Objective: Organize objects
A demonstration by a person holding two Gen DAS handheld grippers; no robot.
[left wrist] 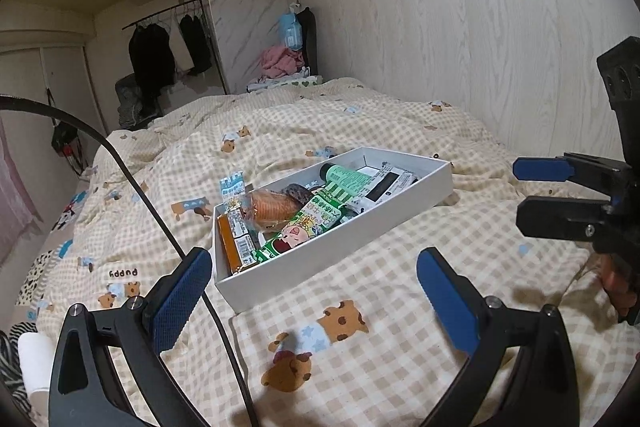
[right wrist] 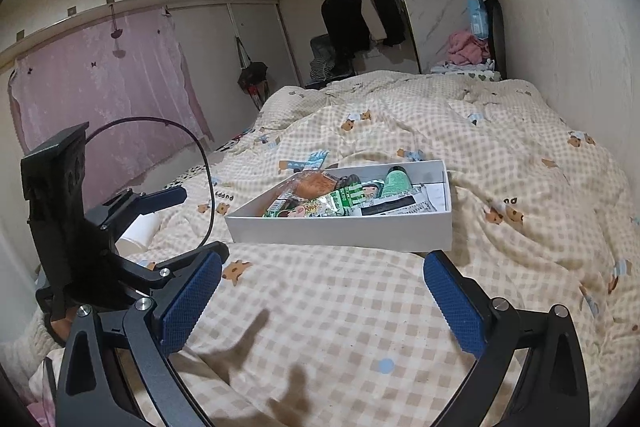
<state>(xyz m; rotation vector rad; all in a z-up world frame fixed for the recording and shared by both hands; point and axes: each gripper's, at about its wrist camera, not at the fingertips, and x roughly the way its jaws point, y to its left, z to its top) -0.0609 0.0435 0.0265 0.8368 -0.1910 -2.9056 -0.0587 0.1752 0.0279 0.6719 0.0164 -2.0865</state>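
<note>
A shallow white rectangular cardboard box [left wrist: 340, 247] rests on a bed covered by a beige-and-cream checked quilt printed with brown bear figures [left wrist: 360, 355]; in the left wrist view the box lies just beyond the fingertips toward 12 o'clock, its long axis running from 7 to 1 o'clock. The box is filled with loose goods: an orange-brown packaged snack in clear wrap [left wrist: 272, 209] at the 10 o'clock part, a green-and-white printed cartoon packet [left wrist: 308, 225] across the middle, a pale green tube with a black cap [left wrist: 346, 179] toward 1 o'clock, and an amber-brown flat bar with a white label [left wrist: 232, 245] along the 8 o'clock wall. A small blue-and-white sachet [left wrist: 231, 185] lies at the box's 10 o'clock rim; whether inside or on the quilt cannot be told. The left gripper [left wrist: 314, 279], black-framed with blue textured pads, has its jaws spread to full width and holds nothing; only quilt shows between them. The right gripper [right wrist: 322, 289], of the same build, likewise stands with jaws wide apart and empty, the box's near wall [right wrist: 340, 233] just beyond its tips at 12 o'clock. A black cable [left wrist: 160, 219] crosses the left view from 9 to 6 o'clock. Dark garments on a hanging rail [right wrist: 352, 15] stand at 12 o'clock, well apart from the box.
</note>
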